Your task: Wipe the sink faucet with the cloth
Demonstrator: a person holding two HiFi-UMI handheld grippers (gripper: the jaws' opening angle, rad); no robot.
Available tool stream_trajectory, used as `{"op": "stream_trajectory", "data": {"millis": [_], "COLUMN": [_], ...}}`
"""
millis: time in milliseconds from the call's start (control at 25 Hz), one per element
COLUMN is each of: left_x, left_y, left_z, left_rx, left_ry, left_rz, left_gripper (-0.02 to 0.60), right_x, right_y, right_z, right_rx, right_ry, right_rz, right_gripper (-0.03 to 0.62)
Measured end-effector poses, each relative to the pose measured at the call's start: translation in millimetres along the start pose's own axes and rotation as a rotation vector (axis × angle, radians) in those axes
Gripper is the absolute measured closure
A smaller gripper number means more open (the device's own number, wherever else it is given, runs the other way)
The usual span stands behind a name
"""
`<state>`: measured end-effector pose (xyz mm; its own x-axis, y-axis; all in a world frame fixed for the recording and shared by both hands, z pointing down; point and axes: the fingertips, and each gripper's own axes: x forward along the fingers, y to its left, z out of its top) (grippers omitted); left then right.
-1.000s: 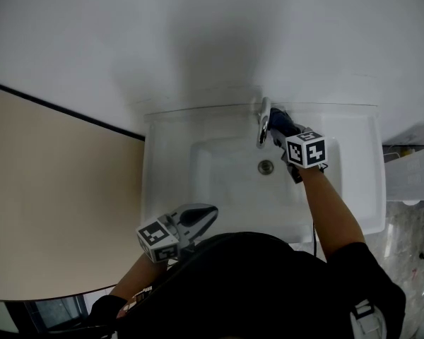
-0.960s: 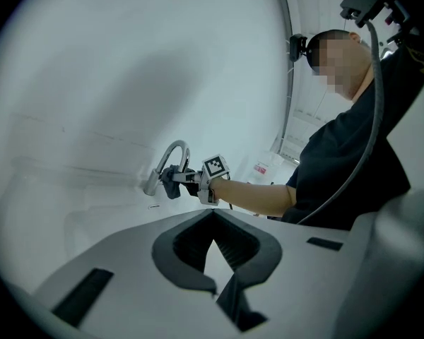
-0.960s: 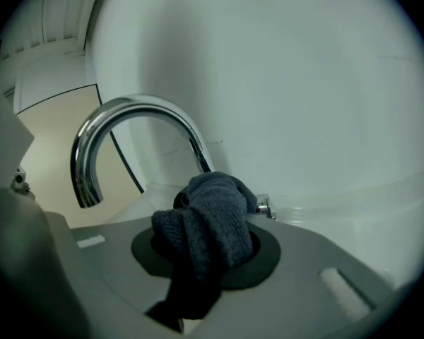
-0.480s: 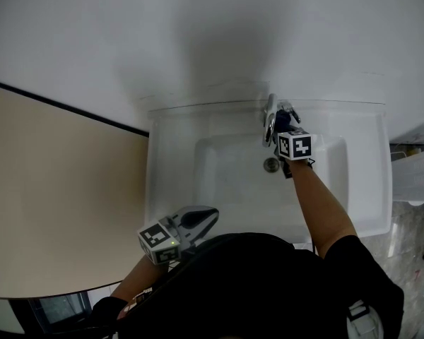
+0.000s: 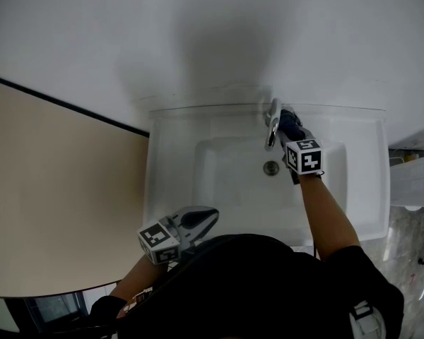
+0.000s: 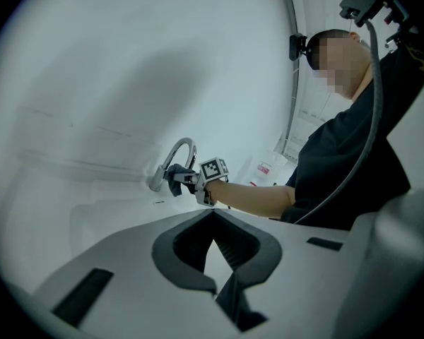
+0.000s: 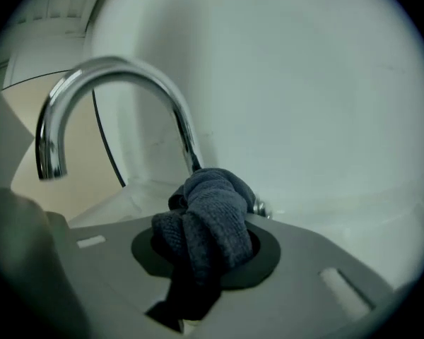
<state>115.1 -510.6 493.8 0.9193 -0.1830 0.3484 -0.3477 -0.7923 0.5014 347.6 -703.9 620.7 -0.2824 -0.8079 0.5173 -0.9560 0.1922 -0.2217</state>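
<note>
Right gripper view: the right gripper (image 7: pixel 205 249) clenched one dark cloth (image 7: pixel 213 214) at the base of one chrome faucet (image 7: pixel 113 73). The left gripper (image 6: pixel 215 260) was closed on nothing. The one sink (image 5: pixel 169 189) held one drain (image 5: pixel 271 167).

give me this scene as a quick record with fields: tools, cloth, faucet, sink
sink: white, set against a pale wall
faucet: chrome, arched, at the sink's back edge
drain: in the basin, below the spout, uncovered
cloth: dark grey, bunched, against the faucet's lower neck
right tool: shut on the cloth, at the faucet
left tool: jaws together, nothing between them, by the sink's front left corner
stage: cloth at the faucet, wiping looks under way
</note>
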Motion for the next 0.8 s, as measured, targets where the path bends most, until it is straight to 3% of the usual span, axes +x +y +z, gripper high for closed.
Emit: {"op": "stream_trajectory", "data": {"millis": [160,320,480,680,800], "left_x": [3.9,5.6,-3.2,-5.8,-5.7], "left_y": [-1.1,-4.9,0.1,-0.1,1.2], "left_z": [-2.4,1.8,-1.0,-7.6,-6.5], "left_rx": [0.004,0.002,-0.004,-0.017,-0.017], "left_ry": [0.010,0.000,-0.011,-0.003,-0.008], "left_rz": [-0.017,-0.019,-0.002,-0.003,-0.001], "left_gripper": [0.581,0.581,0.581,0.581,0.581], "right_x": [0.1,14.8,13.8,10.6,14.5], "right_y": [-8.8,-17.6,-19.2,-10.9,-3.9], "right_z": [43.3,40.6,38.4,35.8,16.9], "right_rx": [-0.061,-0.013,-0.059,-0.101,-0.056], "right_ry": [-0.037,-0.005,-0.013,0.009,0.053], "right_rz": [-0.064,-0.126,-0.186,-0.195,-0.164], "right_gripper": [0.500,0.502,0.501,0.502,0.502]}}
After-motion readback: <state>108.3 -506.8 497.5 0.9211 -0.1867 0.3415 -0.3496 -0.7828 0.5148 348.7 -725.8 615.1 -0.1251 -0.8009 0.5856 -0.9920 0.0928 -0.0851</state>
